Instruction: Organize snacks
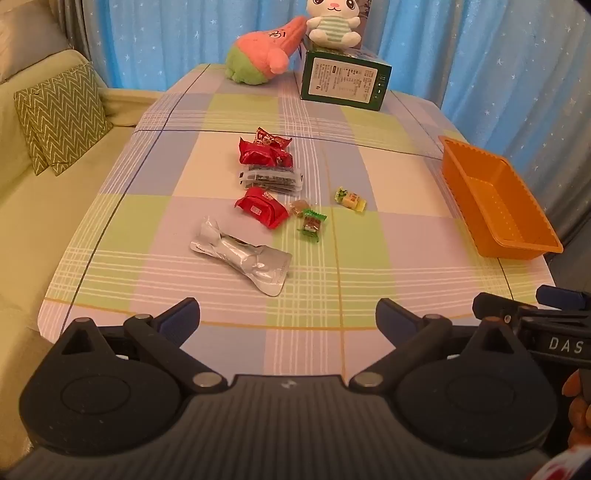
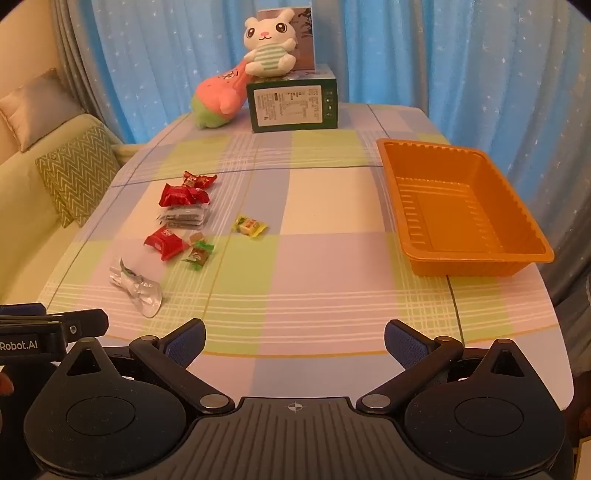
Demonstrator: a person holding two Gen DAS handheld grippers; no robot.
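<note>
Several snacks lie in a loose column on the checked tablecloth: a silver pouch (image 1: 242, 254) (image 2: 138, 290), a red pack (image 1: 261, 207) (image 2: 165, 242), a green candy (image 1: 312, 224) (image 2: 197, 254), a yellow candy (image 1: 350, 199) (image 2: 250, 226), dark bars (image 1: 271, 178) (image 2: 184, 217) and more red packs (image 1: 265, 149) (image 2: 184, 195). An empty orange tray (image 1: 517, 236) (image 2: 424, 199) stands at the right. My left gripper (image 1: 288, 315) is open, near the front edge, short of the silver pouch. My right gripper (image 2: 294, 339) is open and empty, at the front edge between snacks and tray.
A green box (image 1: 343, 79) (image 2: 293, 105) with a white plush rabbit (image 1: 334, 22) (image 2: 269, 42) on it and a pink plush (image 1: 264, 51) (image 2: 219, 99) stand at the table's far end. A sofa with a zigzag cushion (image 1: 61, 118) (image 2: 79, 173) is on the left. Blue curtains hang behind.
</note>
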